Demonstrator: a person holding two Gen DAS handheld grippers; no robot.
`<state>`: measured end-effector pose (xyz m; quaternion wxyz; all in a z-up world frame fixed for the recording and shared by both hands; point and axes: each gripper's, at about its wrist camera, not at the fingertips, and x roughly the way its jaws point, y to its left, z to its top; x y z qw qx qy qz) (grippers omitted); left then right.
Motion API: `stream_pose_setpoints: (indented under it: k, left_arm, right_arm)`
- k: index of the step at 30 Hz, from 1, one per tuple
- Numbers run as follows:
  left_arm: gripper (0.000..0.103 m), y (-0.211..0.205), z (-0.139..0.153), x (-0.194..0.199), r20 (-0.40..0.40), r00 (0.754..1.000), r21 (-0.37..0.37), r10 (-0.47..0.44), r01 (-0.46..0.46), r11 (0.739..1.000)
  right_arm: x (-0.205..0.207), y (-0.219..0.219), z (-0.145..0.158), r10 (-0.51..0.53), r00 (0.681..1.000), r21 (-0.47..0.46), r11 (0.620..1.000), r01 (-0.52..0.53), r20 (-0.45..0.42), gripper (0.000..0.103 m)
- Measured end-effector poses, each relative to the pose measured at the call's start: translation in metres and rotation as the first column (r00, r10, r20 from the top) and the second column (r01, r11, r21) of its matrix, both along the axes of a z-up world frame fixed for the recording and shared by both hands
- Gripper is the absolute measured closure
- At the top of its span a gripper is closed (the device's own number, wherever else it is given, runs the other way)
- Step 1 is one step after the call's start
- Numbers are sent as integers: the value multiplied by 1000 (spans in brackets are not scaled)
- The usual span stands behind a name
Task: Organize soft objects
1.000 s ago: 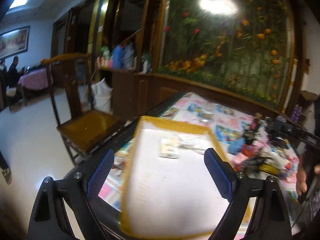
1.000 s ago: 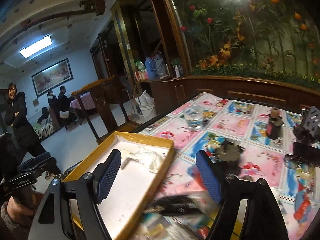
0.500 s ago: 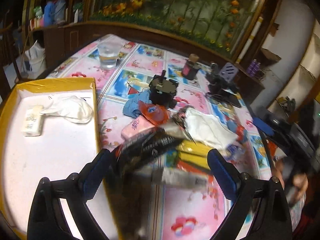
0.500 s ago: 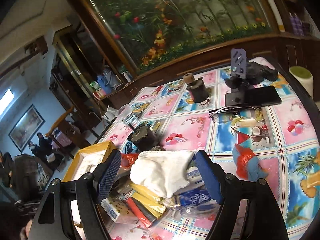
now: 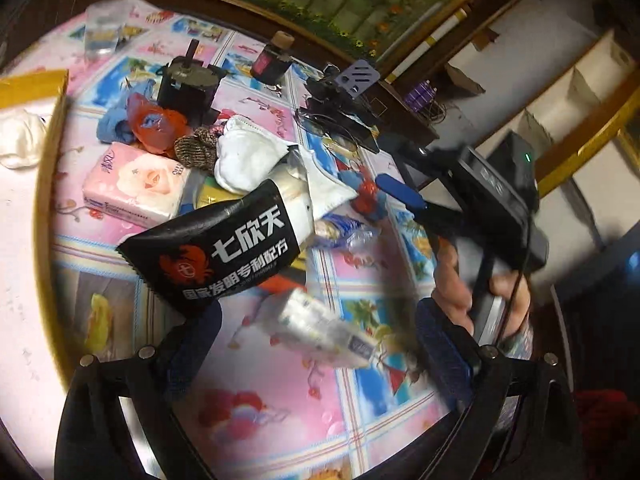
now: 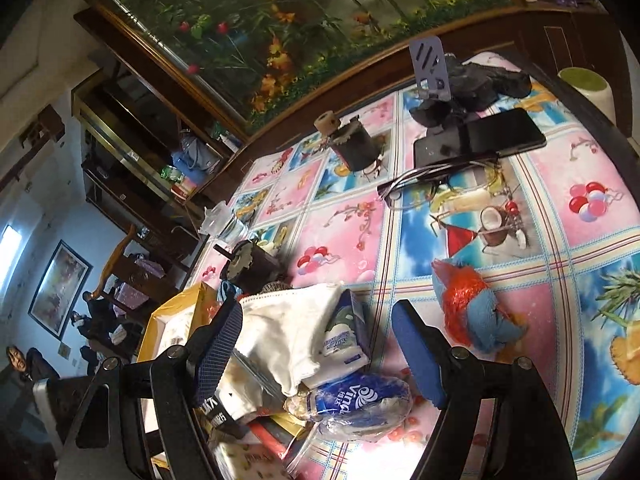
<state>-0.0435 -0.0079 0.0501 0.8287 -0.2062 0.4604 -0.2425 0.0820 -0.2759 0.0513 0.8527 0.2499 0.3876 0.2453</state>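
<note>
My left gripper has its 2 blue pads spread wide with nothing pinched; a blurred small tissue packet lies on the tablecloth in the gap between them, touching neither pad. Just ahead of the left pad sits the black sachet with white lettering, propped on the heap of soft things. Beyond it, further out along the fingers, I see a pink tissue pack, a white cloth, a brown knitted piece and an orange-and-blue rag. Off to the left of the left pad runs the yellow-rimmed tray, with a white crumpled cloth inside it (only the edge shows).

My right gripper also stands apart, gripping nothing. Between its pads, close in, lie the same white cloth, a small boxed tissue pack leaning on it, and a blue wrapped tissue roll nearest the camera; whether either pad touches the cloth I cannot tell. To the right of the right pad, apart from the heap, lies a red-and-blue rag. Far ahead are eyeglasses and a dark phone.

In the left view, the right gripper shows beyond the right pad, held by a hand.
</note>
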Motion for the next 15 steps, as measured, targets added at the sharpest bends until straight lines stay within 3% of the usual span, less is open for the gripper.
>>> stream_pose_setpoints:
  k: [2, 8, 11, 13, 15]
  left_arm:
    - [7, 3, 4, -7, 13, 999, 23, 30, -30, 999]
    - [6, 13, 25, -4, 106, 991, 217, 87, -108, 970]
    - [6, 6, 36, 3, 162, 985, 351, 57, -112, 930]
    - [6, -7, 35, 13, 132, 991, 420, -19, -38, 907]
    - [6, -24, 32, 19, 126, 987, 510, -94, 17, 860]
  right_arm:
    - [-3, -1, 3, 5, 1000, 1, 1000, -5, 10, 22]
    - [-21, 0, 13, 37, 998, -6, 999, -37, 51, 22]
    - [-35, 3, 11, 82, 994, -17, 997, -81, 66, 22]
    - [-43, 3, 6, 100, 993, -23, 995, -99, 60, 22]
    - [-46, 2, 0, 113, 993, -22, 994, -112, 47, 22]
